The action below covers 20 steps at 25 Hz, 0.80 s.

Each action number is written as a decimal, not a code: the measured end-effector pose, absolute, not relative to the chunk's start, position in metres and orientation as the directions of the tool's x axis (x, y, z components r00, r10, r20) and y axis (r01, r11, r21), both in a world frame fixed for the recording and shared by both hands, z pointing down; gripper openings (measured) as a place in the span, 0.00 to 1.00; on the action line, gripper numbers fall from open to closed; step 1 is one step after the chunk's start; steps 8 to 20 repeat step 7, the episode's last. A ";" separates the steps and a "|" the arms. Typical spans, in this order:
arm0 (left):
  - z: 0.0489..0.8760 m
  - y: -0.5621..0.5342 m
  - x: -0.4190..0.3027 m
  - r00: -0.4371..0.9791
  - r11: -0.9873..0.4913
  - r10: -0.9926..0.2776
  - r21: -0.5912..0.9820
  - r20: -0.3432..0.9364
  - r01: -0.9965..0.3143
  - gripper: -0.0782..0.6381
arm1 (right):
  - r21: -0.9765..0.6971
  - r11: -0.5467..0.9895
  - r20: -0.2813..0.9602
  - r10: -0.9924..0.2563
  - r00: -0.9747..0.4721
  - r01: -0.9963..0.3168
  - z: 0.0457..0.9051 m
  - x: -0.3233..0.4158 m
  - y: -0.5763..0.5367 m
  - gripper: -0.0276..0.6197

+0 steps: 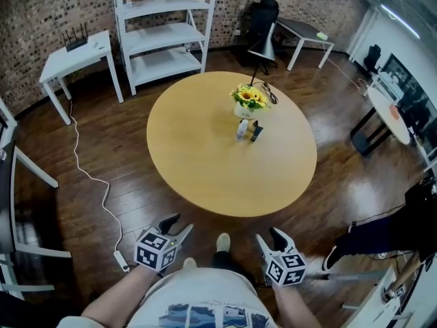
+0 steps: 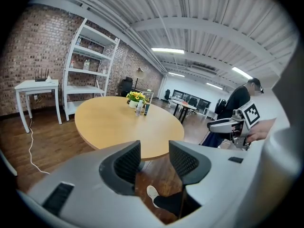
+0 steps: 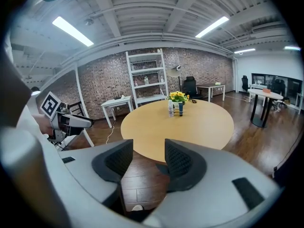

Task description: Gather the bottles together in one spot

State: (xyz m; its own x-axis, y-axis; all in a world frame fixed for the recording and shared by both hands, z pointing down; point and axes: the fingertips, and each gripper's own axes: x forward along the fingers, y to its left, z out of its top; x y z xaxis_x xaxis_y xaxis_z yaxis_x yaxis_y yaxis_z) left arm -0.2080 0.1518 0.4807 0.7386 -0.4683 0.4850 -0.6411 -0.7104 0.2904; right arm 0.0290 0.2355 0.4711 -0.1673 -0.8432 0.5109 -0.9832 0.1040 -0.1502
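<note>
Two bottles stand just beside each other on the round wooden table [image 1: 205, 162], toward its far right part: a clear bottle [image 1: 242, 130] on the left and a dark bottle [image 1: 256, 131] on the right. A narrow gap shows between them. Both are upright, and a white pot of yellow flowers [image 1: 249, 101] sits just beyond them on the far side. A black cord lies on the tabletop past the pot.

Both claws are held low on the near side of the table, over the dark wood floor and well apart from the bottles. The left gripper [image 1: 177, 225] has its jaws spread, with only floor and the person's shoe [image 1: 223, 241] showing between them. The right gripper [image 1: 272, 239] also has its jaws spread and pinches nothing; bare floorboards show in its gap. The two claws point toward the table, the left one at the near left and the right one at the near right of the person's feet.

Against the far brick wall stands a white shelf unit [image 1: 167, 26] with a few small items on its top shelf, too small to identify. A white side table [image 1: 75, 57] stands to its left, and a white cable [image 1: 89, 176] trails across the floor.
</note>
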 end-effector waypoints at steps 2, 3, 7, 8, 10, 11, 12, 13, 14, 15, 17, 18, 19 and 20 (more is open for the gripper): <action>0.484 0.153 -0.210 0.740 -0.712 -0.468 0.290 0.483 -0.640 0.36 | -0.148 0.106 0.510 -0.843 -0.168 -0.983 0.475 0.026 0.237 0.40; 0.486 0.153 -0.211 0.740 -0.712 -0.468 0.290 0.483 -0.639 0.36 | -0.148 0.106 0.510 -0.844 -0.168 -0.983 0.477 0.025 0.237 0.40; 0.492 0.153 -0.213 0.741 -0.716 -0.464 0.287 0.485 -0.636 0.36 | -0.148 0.101 0.509 -0.845 -0.163 -0.984 0.481 0.023 0.235 0.40; 0.492 0.153 -0.213 0.741 -0.716 -0.464 0.287 0.485 -0.636 0.36 | -0.148 0.101 0.509 -0.845 -0.163 -0.984 0.481 0.023 0.235 0.40; 0.492 0.153 -0.213 0.741 -0.716 -0.464 0.287 0.485 -0.636 0.36 | -0.148 0.101 0.509 -0.845 -0.163 -0.984 0.481 0.023 0.235 0.40; 0.492 0.153 -0.213 0.741 -0.716 -0.464 0.287 0.485 -0.636 0.36 | -0.148 0.101 0.509 -0.845 -0.163 -0.984 0.481 0.023 0.235 0.40; 0.492 0.153 -0.213 0.741 -0.716 -0.464 0.287 0.485 -0.636 0.36 | -0.148 0.101 0.509 -0.845 -0.163 -0.984 0.481 0.023 0.235 0.40; 0.492 0.153 -0.213 0.741 -0.716 -0.464 0.287 0.485 -0.636 0.36 | -0.148 0.101 0.509 -0.845 -0.163 -0.984 0.481 0.023 0.235 0.40; 0.492 0.153 -0.213 0.741 -0.716 -0.464 0.287 0.485 -0.636 0.36 | -0.148 0.101 0.509 -0.845 -0.163 -0.984 0.481 0.023 0.235 0.40; 0.492 0.153 -0.213 0.741 -0.716 -0.464 0.287 0.485 -0.636 0.36 | -0.148 0.101 0.509 -0.845 -0.163 -0.984 0.481 0.023 0.235 0.40; 0.492 0.153 -0.213 0.741 -0.716 -0.464 0.287 0.485 -0.636 0.36 | -0.148 0.101 0.509 -0.845 -0.163 -0.984 0.481 0.023 0.235 0.40; 0.492 0.153 -0.213 0.741 -0.716 -0.464 0.287 0.485 -0.636 0.36 | -0.148 0.101 0.509 -0.845 -0.163 -0.984 0.481 0.023 0.235 0.40; 0.492 0.153 -0.213 0.741 -0.716 -0.464 0.287 0.485 -0.636 0.36 | -0.148 0.101 0.509 -0.845 -0.163 -0.984 0.481 0.023 0.235 0.40; 0.492 0.153 -0.213 0.741 -0.716 -0.464 0.287 0.485 -0.636 0.36 | -0.148 0.101 0.509 -0.845 -0.163 -0.984 0.481 0.023 0.235 0.40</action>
